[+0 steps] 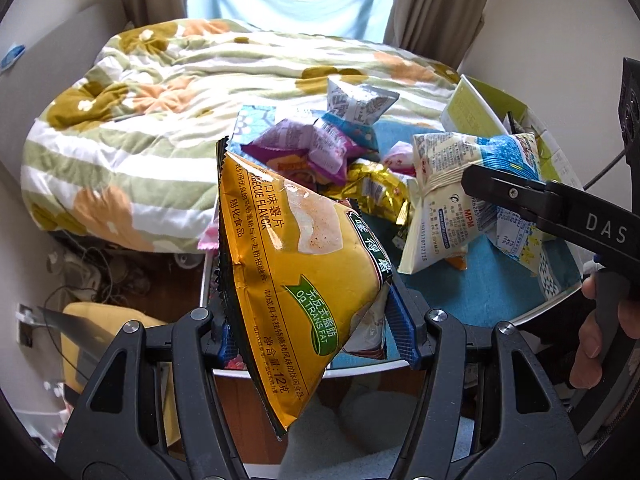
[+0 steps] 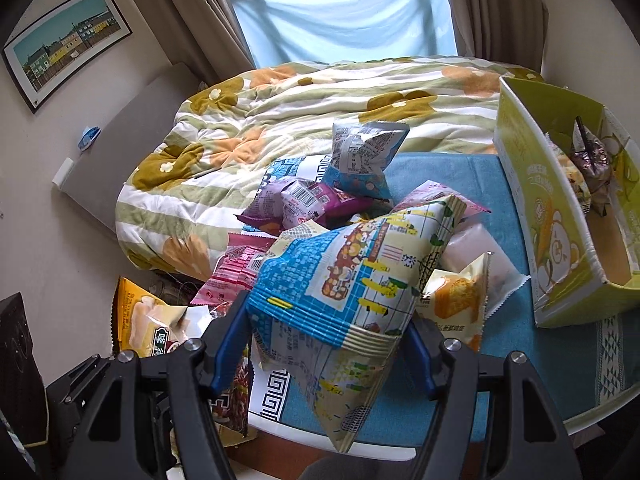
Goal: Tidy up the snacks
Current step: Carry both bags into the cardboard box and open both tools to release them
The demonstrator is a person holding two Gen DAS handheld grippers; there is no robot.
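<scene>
My left gripper (image 1: 316, 320) is shut on a yellow chip bag (image 1: 296, 264) and holds it above the table's near left edge; the bag also shows in the right wrist view (image 2: 140, 320). My right gripper (image 2: 328, 340) is shut on a blue and cream snack bag (image 2: 344, 280), also seen in the left wrist view (image 1: 480, 184). A pile of snacks lies on the blue cloth: a purple bag (image 2: 296, 200), a blue and white bag (image 2: 364, 156), a pink bag (image 2: 236, 276) and a small orange pack (image 2: 456, 300). A green cardboard box (image 2: 556, 216) stands at the right.
The table (image 2: 460, 400) with the blue cloth stands against a bed with a flowered quilt (image 2: 320, 96). The green box holds a dark wrapped snack (image 2: 592, 160). Cables and clutter lie on the floor at the left (image 1: 88, 272). A window with curtains is behind the bed.
</scene>
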